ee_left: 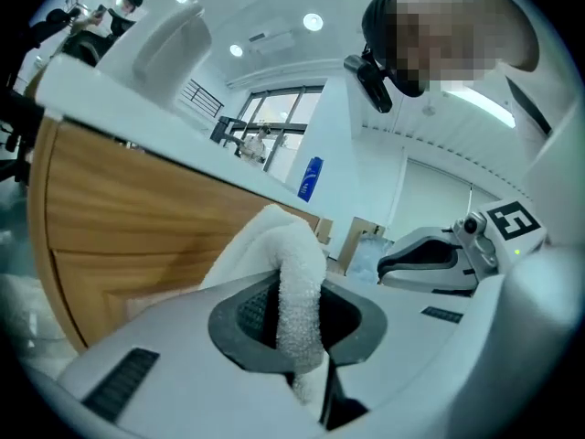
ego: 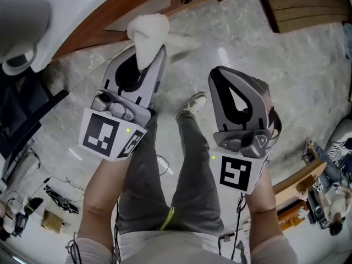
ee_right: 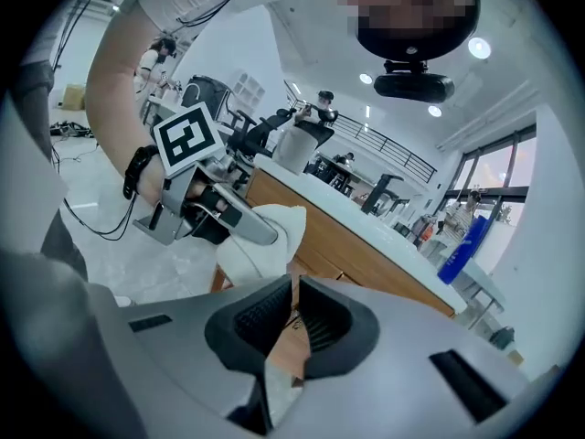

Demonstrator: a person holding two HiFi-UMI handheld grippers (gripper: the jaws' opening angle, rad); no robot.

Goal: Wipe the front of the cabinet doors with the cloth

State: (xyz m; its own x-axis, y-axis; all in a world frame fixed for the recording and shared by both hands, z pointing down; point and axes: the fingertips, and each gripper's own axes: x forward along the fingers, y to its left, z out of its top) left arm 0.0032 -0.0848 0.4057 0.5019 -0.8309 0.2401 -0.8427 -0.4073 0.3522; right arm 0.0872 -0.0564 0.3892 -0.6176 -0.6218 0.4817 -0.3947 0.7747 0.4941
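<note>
Cloth [ee_left: 288,245], clamped by a thin fold in left gripper [ee_left: 292,327], may slip against cabinet door [ee_left: 110,218]; right gripper [ee_right: 291,314] closed, empty.

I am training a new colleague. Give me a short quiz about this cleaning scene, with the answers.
1. What does the left tool hold? A) a sponge B) a white cloth C) a brush
2. True or false: the right tool grips something too.
3. Fill in: the bottle on the countertop is ____.
Key: 1 B; 2 false, its jaws are together on nothing; 3 blue.
</note>
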